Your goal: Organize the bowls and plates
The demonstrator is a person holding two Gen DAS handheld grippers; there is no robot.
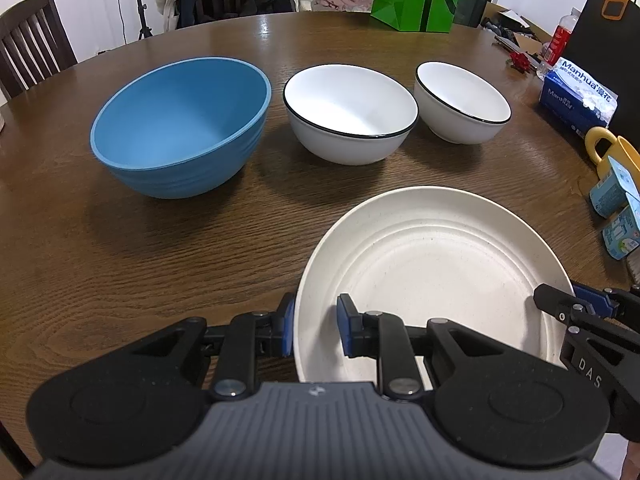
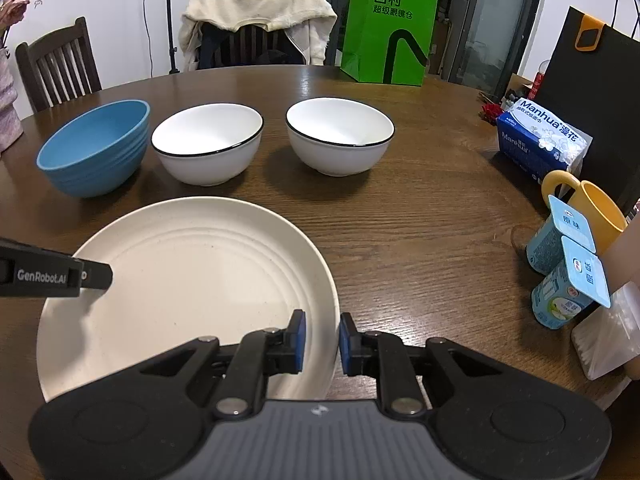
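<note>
On the table (image 1: 160,264), plate (image 1: 432,272) lies flat, rim between both tongs.

"Manhua" on tissue pack (image 2: 540,142)

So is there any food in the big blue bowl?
No, the blue bowl is empty inside; only its plain blue bottom shows, as it sits on the table.

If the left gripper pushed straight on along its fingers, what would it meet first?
The left gripper already straddles the near rim of the cream plate, so the plate comes first, then probably the wooden table, since it points steeply down.
</note>
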